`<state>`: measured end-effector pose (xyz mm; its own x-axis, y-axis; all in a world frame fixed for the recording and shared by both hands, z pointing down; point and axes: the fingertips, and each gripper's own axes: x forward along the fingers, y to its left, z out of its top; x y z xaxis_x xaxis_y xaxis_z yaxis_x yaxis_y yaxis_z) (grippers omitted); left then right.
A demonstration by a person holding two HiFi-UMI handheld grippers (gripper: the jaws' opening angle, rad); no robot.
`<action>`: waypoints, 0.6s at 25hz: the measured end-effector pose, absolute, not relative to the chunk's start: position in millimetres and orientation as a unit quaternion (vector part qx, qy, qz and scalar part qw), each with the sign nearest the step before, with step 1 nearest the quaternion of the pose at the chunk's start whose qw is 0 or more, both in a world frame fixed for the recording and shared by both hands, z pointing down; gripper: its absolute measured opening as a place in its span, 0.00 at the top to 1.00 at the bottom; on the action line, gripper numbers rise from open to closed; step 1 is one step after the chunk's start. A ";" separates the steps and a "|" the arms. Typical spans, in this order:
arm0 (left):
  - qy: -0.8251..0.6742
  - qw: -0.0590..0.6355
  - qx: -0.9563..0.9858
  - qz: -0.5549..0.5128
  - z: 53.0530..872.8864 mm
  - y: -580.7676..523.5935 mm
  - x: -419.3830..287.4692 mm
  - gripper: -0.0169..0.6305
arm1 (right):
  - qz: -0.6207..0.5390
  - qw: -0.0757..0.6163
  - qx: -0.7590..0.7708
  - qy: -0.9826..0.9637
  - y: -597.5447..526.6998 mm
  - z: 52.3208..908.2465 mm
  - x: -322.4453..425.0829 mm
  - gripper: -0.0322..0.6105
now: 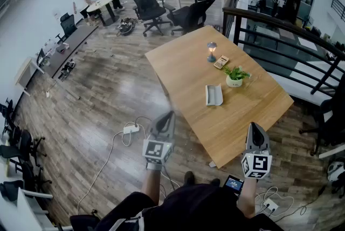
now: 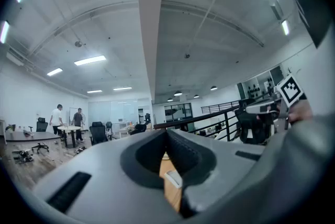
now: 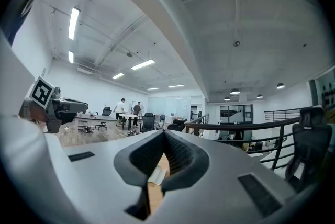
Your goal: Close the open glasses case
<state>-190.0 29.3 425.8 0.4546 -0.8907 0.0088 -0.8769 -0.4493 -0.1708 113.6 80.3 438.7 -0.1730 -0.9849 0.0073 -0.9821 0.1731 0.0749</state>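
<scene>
- Glasses case (image 1: 214,95) lies open on worktop (image 1: 178,62), well inside its edges, bare wood on its near side.
- Left tongs (image 1: 166,116) and right tongs (image 1: 255,128) are both pressed together.

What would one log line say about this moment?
phase: case not yet reached | left gripper: shut, empty | right gripper: shut, empty | pale grey glasses case: open, untouched, on light wooden table

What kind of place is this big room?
It looks like a big open office, maybe on an upper floor. There are rolling office chairs, a long desk by the wall, and two people at a round table. A black railing runs beside the wooden table.
</scene>
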 end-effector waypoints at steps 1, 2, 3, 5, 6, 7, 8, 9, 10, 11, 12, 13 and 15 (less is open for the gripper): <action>0.518 0.071 -0.851 -0.048 423.6 27.9 -189.1 0.97 | -0.026 0.027 0.643 -0.765 78.9 437.4 113.7 0.93; 0.517 0.072 -0.852 -0.047 421.7 26.7 -188.2 0.98 | -0.026 0.027 0.644 -0.764 77.6 436.5 113.9 0.93; 0.516 0.073 -0.852 -0.047 420.8 25.8 -187.5 0.97 | -0.026 0.027 0.644 -0.764 76.5 436.3 114.2 0.93; 0.516 0.074 -0.852 -0.047 421.0 24.5 -186.8 0.97 | -0.025 0.028 0.644 -0.764 74.9 437.0 114.8 0.93; 0.516 0.074 -0.852 -0.047 420.7 24.2 -186.6 0.97 | -0.024 0.028 0.644 -0.764 74.2 436.8 114.8 0.93; 0.516 0.075 -0.852 -0.047 420.2 24.1 -186.6 0.97 | -0.024 0.028 0.644 -0.764 73.7 436.0 114.4 0.93; 0.515 0.074 -0.852 -0.046 419.5 24.3 -186.7 0.97 | -0.024 0.029 0.643 -0.765 73.3 434.6 113.8 0.93; 0.515 0.074 -0.853 -0.046 419.1 24.5 -187.1 0.97 | -0.024 0.029 0.643 -0.765 73.0 433.3 113.1 0.93; 0.515 0.073 -0.853 -0.046 419.4 24.7 -187.7 0.97 | -0.025 0.031 0.642 -0.766 72.6 432.2 112.2 0.93; 0.516 0.071 -0.852 -0.048 420.7 24.6 -188.7 0.97 | -0.025 0.031 0.641 -0.767 72.1 431.2 111.3 0.93; 0.517 0.069 -0.852 -0.050 422.5 24.6 -189.8 0.97 | -0.024 0.028 0.638 -0.769 71.7 430.3 110.6 0.93; 0.519 0.067 -0.851 -0.052 423.7 24.9 -190.2 0.97 | -0.021 0.023 0.634 -0.773 71.8 429.6 110.2 0.93; 0.519 0.067 -0.850 -0.052 423.6 27.3 -188.0 0.97 | -0.017 0.012 0.628 -0.778 73.9 429.3 111.1 0.93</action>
